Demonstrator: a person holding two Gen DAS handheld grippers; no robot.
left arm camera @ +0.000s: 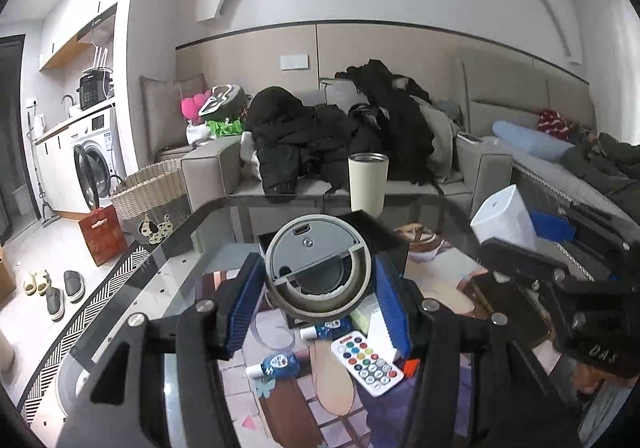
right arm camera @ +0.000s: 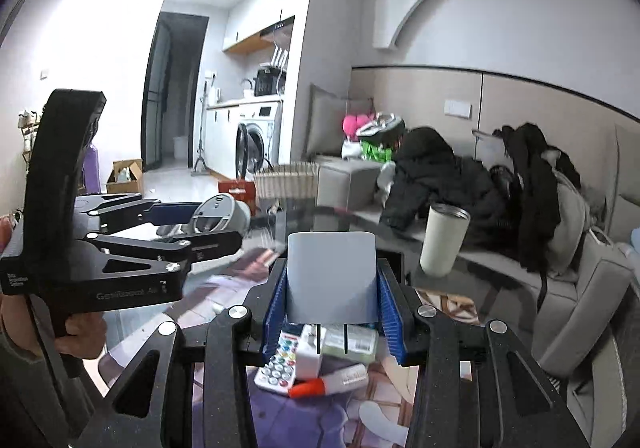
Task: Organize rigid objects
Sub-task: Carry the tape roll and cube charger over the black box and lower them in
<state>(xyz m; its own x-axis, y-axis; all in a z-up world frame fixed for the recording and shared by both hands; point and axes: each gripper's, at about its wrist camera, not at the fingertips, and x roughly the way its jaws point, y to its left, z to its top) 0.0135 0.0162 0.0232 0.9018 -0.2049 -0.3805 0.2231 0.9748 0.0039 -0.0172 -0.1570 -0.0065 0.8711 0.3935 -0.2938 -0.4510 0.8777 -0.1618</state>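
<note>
My left gripper [left arm camera: 318, 272] is shut on a round grey device [left arm camera: 316, 248], with a port on its flat face, which it holds above the glass table [left arm camera: 172, 272]. My right gripper [right arm camera: 332, 282] is shut on a pale white box [right arm camera: 332, 272] with rounded corners, also lifted. Each gripper shows in the other's view: the right one [left arm camera: 520, 238] with the white box [left arm camera: 502, 213], the left one [right arm camera: 210, 226] with the grey device [right arm camera: 220, 213]. On the table below lie a remote with coloured buttons [left arm camera: 366, 362], two blue-and-white tubes [left arm camera: 276, 364] and an orange-capped tube [right arm camera: 328, 382].
A cream tumbler [left arm camera: 367, 183] stands at the table's far edge, with a black box [left arm camera: 386, 244] in front of it. Small white and green boxes [right arm camera: 348, 340] lie by the remote. A sofa piled with dark clothes [left arm camera: 320, 135] is behind. A person's hand [right arm camera: 80, 332] grips the left handle.
</note>
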